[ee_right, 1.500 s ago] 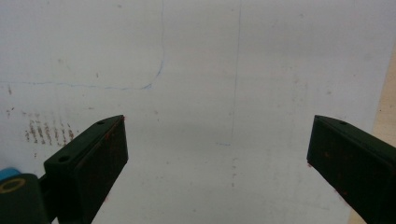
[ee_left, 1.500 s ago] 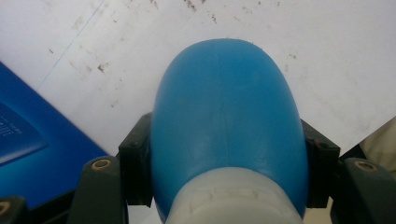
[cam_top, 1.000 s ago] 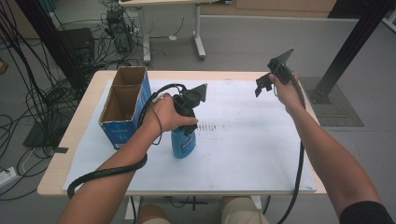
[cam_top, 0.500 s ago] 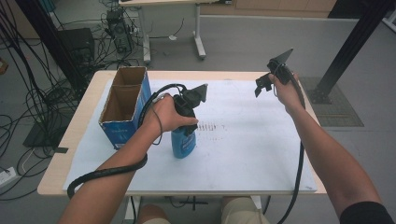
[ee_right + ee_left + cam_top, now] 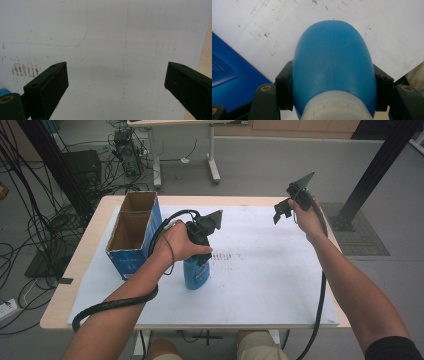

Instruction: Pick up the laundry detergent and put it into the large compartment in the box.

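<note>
- Nearest me, my two forearms come in from the bottom edge; a black cable (image 5: 107, 306) loops under my left arm.
- My left gripper (image 5: 202, 237) has its fingers (image 5: 284, 92) clamped on the shoulders of the blue bottle (image 5: 196, 272), just below its pale cap. In the left gripper view the pads press both sides of the bottle.
- The bottle stands upright on the white sheet (image 5: 250, 290) covering the table (image 5: 57, 312), just right of the blue cardboard box (image 5: 132, 237).
- Compared with the frames from a second ago, nothing has shifted: same grip, same bottle position, both hands parked. I judge this a pause with the grip already secured, so the bottle is ready to be lifted or moved but has not left the table.
- A patch of brown marks (image 5: 227, 255) lies on the sheet just beyond the bottle.
- Farther out on my right, the right gripper (image 5: 282, 211) hangs above the sheet, well apart from the bottle; its fingers (image 5: 47, 87) stand wide open with nothing between them.
- The box sits open-topped at the far left of the table.
</note>
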The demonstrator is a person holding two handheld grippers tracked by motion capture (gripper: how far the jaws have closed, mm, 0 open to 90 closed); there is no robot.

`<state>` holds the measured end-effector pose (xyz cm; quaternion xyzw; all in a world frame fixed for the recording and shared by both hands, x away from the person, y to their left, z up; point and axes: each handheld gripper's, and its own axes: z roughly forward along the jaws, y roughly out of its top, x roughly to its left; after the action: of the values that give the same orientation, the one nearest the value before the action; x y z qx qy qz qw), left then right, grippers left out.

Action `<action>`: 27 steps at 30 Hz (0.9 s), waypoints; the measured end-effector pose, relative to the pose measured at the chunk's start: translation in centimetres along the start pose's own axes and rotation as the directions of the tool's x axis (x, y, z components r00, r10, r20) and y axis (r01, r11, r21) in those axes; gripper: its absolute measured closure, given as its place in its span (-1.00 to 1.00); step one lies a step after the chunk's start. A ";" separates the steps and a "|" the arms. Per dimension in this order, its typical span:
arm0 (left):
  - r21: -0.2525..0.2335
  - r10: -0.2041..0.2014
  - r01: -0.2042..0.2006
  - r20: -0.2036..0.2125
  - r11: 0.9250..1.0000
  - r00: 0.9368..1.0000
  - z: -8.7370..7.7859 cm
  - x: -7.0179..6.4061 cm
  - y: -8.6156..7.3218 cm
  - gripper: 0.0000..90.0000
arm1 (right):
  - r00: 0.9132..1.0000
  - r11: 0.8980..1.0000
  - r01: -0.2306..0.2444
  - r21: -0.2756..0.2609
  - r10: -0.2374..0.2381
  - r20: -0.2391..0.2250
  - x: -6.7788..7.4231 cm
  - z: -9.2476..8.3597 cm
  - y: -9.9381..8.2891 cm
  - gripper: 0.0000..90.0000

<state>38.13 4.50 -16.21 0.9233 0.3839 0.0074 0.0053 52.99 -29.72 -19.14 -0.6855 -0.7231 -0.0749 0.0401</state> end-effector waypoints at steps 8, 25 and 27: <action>0.005 -0.002 0.002 -0.002 1.000 1.000 0.0 -0.1 0.1 -0.17 | 1.000 1.000 0.003 0.003 -0.003 0.002 0.2 0.0 0.1 -0.89; 0.003 -0.023 0.023 0.019 1.000 1.000 -2.2 0.1 0.5 -0.17 | 1.000 1.000 0.009 -0.001 -0.009 0.001 0.1 -0.2 -0.2 -0.89; 0.000 -0.028 0.028 0.018 1.000 0.999 -3.2 0.0 0.6 -0.17 | 1.000 1.000 0.011 -0.003 -0.011 0.000 0.2 -0.2 -0.3 -0.89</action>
<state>38.51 4.12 -13.03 0.9178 0.3968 -0.0009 0.0090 52.69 -29.59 -18.89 -0.6816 -0.7267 -0.0762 0.0385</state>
